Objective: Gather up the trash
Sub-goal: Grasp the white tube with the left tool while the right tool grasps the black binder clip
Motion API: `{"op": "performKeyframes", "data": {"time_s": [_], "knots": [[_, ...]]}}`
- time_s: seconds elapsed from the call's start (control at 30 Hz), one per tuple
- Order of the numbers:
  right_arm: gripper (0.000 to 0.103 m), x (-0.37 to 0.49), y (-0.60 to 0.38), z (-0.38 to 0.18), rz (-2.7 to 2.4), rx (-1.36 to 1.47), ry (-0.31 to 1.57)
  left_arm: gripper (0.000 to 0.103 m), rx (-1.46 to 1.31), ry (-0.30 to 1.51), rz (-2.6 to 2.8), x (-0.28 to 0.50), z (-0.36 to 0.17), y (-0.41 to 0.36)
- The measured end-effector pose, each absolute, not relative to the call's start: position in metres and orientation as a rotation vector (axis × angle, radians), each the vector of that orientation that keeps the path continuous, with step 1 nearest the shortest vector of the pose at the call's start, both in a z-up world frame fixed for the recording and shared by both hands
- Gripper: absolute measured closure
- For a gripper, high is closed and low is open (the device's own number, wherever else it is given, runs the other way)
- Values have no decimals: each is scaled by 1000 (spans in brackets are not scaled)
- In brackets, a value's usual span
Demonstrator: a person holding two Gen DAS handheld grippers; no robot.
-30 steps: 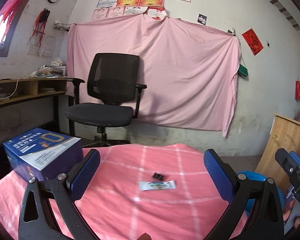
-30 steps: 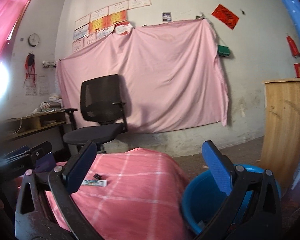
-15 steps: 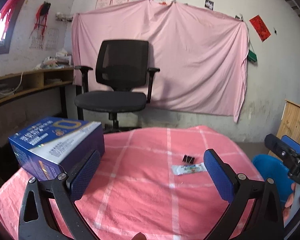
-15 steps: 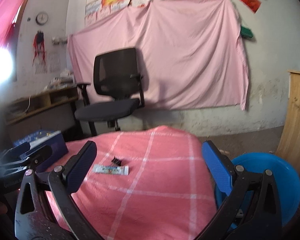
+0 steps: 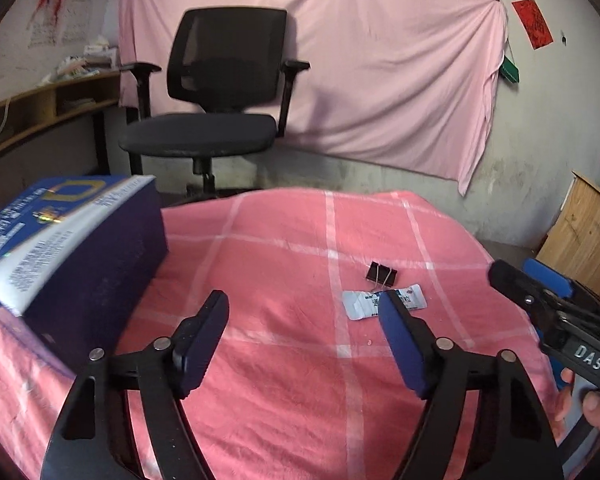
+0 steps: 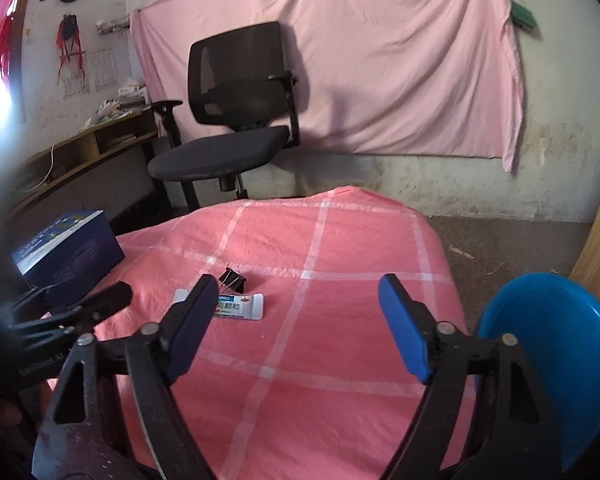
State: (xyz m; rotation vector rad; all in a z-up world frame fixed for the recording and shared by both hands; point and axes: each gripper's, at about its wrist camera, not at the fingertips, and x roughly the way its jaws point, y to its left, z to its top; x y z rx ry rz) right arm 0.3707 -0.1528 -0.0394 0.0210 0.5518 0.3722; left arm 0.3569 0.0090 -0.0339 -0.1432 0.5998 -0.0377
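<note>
A desk (image 5: 284,380) under a pink checked cloth carries the little there is to clear: a flat white sachet (image 5: 384,302) with blue print lies on the cloth right of the middle, and a black binder clip (image 5: 381,272) sits just beyond it on the far side, close but seemingly not touching. A big blue box (image 5: 68,236) stands at the left edge, well apart from both. Beside the desk on the right, low down, a blue bin (image 6: 552,360) waits with its mouth turned towards the desk, probably so scraps can be carried over in one short move. The left tongs (image 5: 302,326) hang over the near part of the cloth, their blue pads spread but drawing together, with only bare cloth between them; the right-hand pad overlaps the near end of the sachet in the left wrist view, though whether it touches cannot be told. The right tongs (image 6: 294,320) are likewise spread and narrowing on nothing, the sachet lying just past their left pad. Both point down at a slant towards the sachet, so it is likely the first piece to be picked up. A black office chair (image 5: 216,92) and a pink sheet (image 5: 380,72) on the wall stand behind.
</note>
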Motion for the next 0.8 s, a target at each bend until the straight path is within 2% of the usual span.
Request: {"op": "performKeyframes", "data": {"time_s": [0.1, 0.23, 0.4, 0.67, 0.7, 0.73, 0.8], "knots": [[25, 387, -139, -42, 401, -11, 585, 44, -154, 626, -59, 365, -38, 10], [39, 409, -122, -50, 458, -31, 655, 50, -167, 670, -59, 374, -43, 12], [41, 429, -99, -59, 529, -37, 724, 58, -202, 723, -68, 381, -52, 20], [49, 453, -84, -80, 580, -45, 860, 60, -228, 740, -105, 380, -54, 28], [55, 455, -85, -81, 580, -40, 866, 60, -225, 742, -114, 382, -54, 27], [65, 456, -86, -81, 578, -31, 871, 60, -222, 744, -123, 382, -54, 26], [65, 457, -92, -82, 576, -8, 881, 60, -218, 748, -143, 383, -54, 25]]}}
